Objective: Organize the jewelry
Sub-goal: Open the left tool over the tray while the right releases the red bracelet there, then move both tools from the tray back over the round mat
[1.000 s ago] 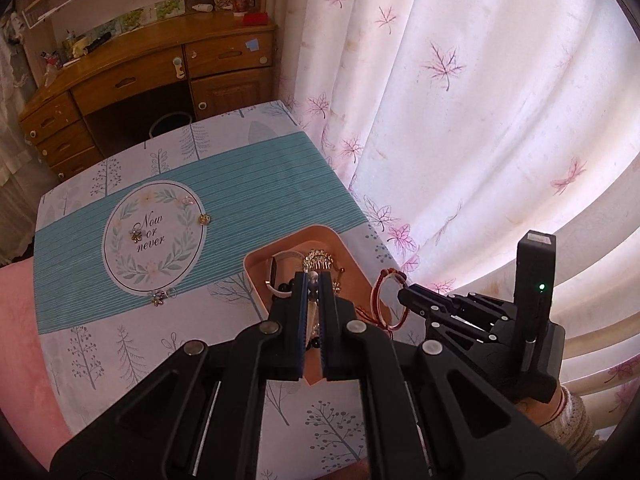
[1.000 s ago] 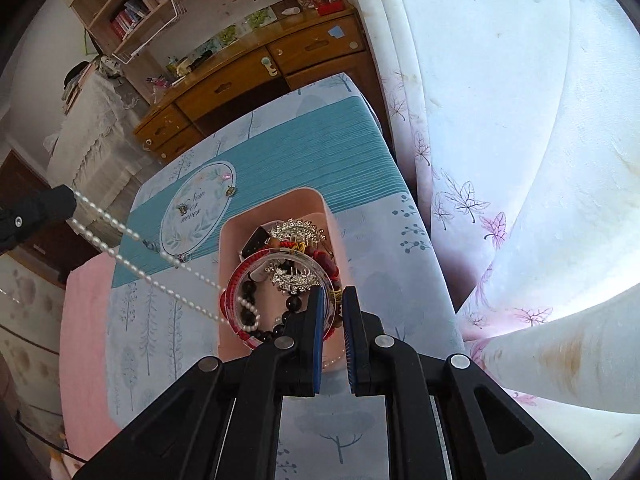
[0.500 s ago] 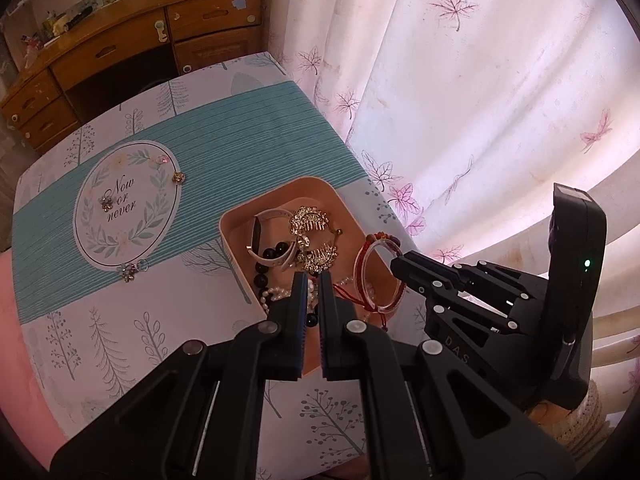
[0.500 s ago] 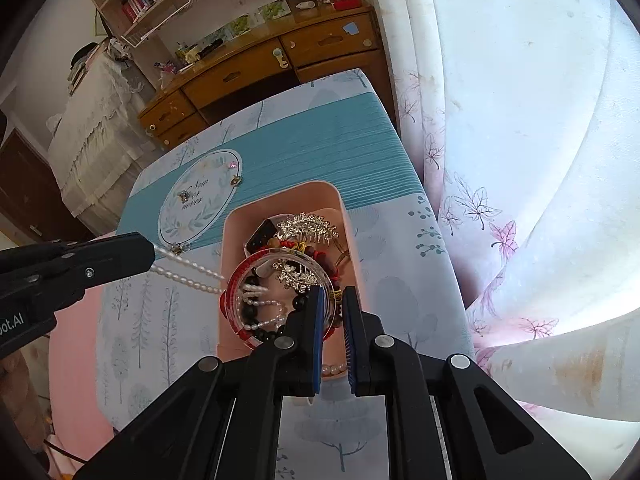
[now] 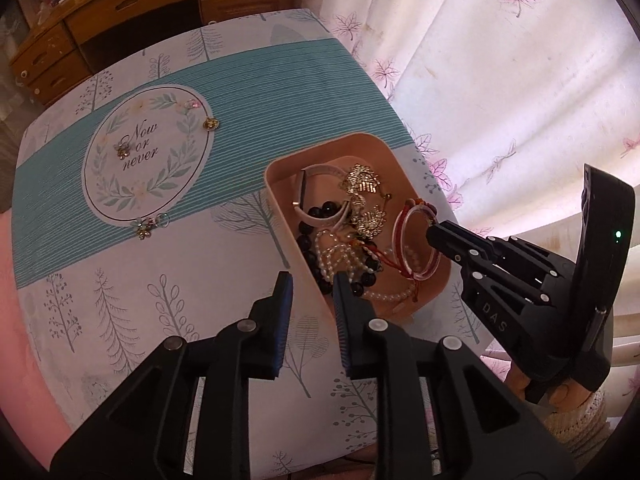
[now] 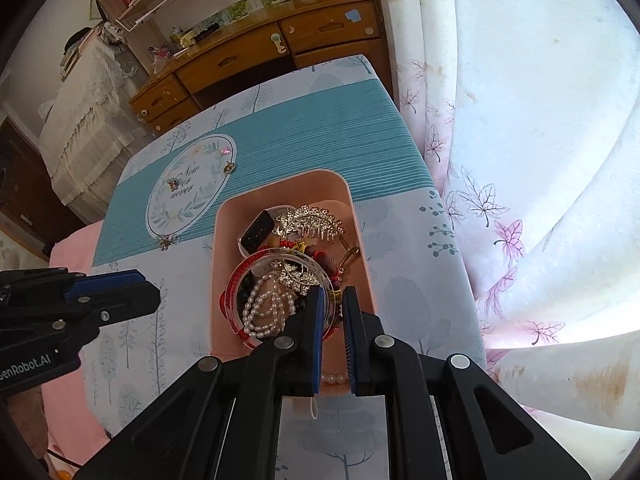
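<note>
My left claw (image 5: 311,286) at the lower centre is matte black plastic, its linkage arms pinned with round silver rivets and its fingers (image 5: 283,300) lined with ribbed blue pads. My right claw (image 5: 434,234), at right, carries embossed "DAS" lettering, small silver screws and a green indicator light.
</note>
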`<state>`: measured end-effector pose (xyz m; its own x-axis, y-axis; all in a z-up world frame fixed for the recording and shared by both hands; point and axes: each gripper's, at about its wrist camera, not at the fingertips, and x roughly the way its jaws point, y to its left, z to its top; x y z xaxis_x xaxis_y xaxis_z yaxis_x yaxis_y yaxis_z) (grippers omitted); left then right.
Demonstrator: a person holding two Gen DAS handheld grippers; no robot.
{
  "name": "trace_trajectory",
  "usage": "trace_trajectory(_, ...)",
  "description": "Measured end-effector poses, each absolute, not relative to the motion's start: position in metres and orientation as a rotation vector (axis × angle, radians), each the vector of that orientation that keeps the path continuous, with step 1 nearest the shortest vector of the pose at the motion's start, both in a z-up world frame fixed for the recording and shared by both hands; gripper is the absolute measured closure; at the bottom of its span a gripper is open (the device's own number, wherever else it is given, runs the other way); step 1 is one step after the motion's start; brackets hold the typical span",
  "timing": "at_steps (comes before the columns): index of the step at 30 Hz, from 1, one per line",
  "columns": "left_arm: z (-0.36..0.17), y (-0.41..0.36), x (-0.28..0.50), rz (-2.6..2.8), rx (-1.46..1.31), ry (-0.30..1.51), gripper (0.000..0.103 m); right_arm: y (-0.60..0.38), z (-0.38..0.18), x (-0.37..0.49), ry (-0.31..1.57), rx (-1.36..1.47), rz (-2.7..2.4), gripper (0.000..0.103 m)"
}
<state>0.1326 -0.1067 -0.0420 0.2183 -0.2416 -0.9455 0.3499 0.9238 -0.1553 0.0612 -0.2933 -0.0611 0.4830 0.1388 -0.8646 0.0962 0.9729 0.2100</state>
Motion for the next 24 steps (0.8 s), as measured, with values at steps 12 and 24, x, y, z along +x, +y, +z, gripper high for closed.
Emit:
trace_trajectory(12, -0.049, 0.004, 0.162, -0.216, -0.078, 1.296, 0.051, -0.269, -0.08, 0.077, 1.148, 0.204, 0.017, 0.072)
trace_trajectory(24, -0.062, 0.101, 0.187, -0.05, -0.209, 1.307, 0.051, -0.214, -0.046, 0.098, 1.1, 0.124, 0.13, 0.072)
